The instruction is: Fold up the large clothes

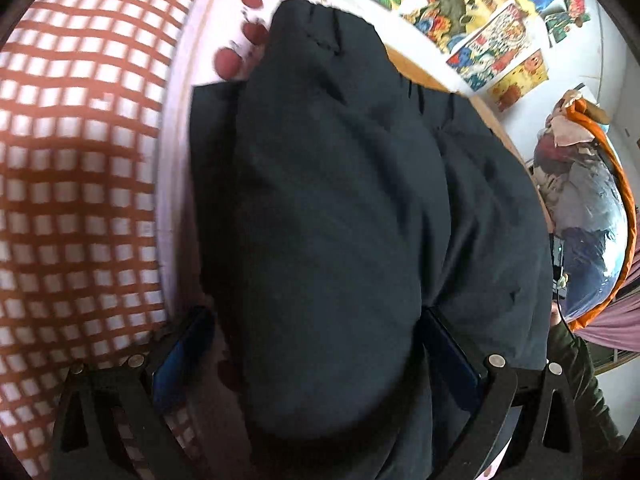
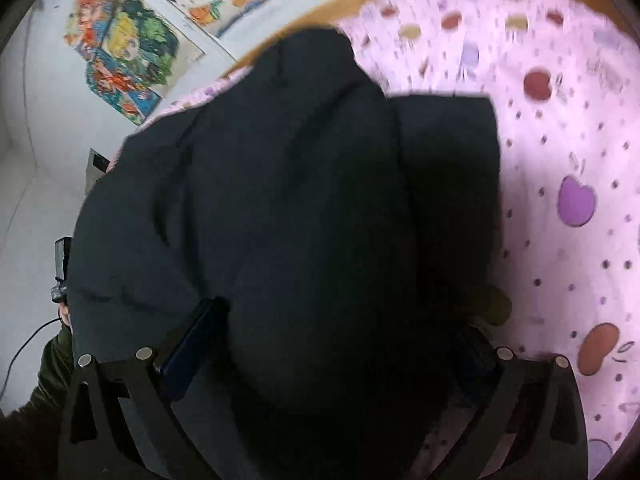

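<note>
A bulky dark navy padded garment (image 1: 332,220) is bunched between the fingers of the left claw (image 1: 316,344), which is clamped on it. The same garment (image 2: 288,208) is likewise gripped by the right claw (image 2: 340,340), above a pink fruit-print bedsheet (image 2: 560,140).

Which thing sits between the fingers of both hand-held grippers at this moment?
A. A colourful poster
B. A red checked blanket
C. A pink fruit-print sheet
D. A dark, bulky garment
D: in each wrist view a thick bunch of the dark garment fills the gap between the fingers of the left hand-held gripper and of the right hand-held gripper, above the pink fruit-print sheet.
</note>
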Available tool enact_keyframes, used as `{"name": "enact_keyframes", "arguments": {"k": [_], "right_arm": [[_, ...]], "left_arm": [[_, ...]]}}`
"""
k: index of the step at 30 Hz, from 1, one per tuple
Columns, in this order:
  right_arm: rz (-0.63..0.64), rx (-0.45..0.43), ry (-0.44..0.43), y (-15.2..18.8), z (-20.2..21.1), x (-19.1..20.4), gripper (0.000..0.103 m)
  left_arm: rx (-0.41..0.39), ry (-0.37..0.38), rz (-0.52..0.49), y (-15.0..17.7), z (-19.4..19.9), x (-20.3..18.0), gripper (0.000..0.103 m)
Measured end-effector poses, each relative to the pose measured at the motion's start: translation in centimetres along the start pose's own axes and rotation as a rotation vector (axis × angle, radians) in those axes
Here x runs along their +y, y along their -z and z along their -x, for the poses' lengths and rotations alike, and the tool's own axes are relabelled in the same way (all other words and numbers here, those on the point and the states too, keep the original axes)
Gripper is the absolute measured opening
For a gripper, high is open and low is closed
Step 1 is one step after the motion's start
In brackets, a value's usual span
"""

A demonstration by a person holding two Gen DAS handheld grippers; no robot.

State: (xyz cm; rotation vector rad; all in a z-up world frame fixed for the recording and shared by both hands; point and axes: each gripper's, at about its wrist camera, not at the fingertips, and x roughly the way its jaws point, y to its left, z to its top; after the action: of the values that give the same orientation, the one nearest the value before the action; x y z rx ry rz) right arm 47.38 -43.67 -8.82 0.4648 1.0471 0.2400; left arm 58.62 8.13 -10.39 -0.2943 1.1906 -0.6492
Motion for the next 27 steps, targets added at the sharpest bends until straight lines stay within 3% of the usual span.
{"name": "enact_keyframes", "arguments": {"k": [7,17,24,27], "right_arm": [[-0.020,-0.040,-0.052,1.3,-1.2,-0.8,0.102],[-0.014,-0.055,-0.050,1.3,-0.7,-0.8,0.102],[-0.044,-0.034,0.002,1.0,0.3,-0.8,0.101],[-0.063,-0.043,0.011,1.3,0.7,-0.1,0.088]], "left_arm": [[0.007,0.008,-0.020,-0.1,-1.3,-0.9,0.103],[0.035,-0.064,0.035,-0.8,-1.8,-2.3,0.102],[0.001,-0.109,0.095,-0.9,-0.8,-3.4,0.072],[-0.014,-0.134,0.115,-0.7,-0.2,-3.8,0.058]]}}
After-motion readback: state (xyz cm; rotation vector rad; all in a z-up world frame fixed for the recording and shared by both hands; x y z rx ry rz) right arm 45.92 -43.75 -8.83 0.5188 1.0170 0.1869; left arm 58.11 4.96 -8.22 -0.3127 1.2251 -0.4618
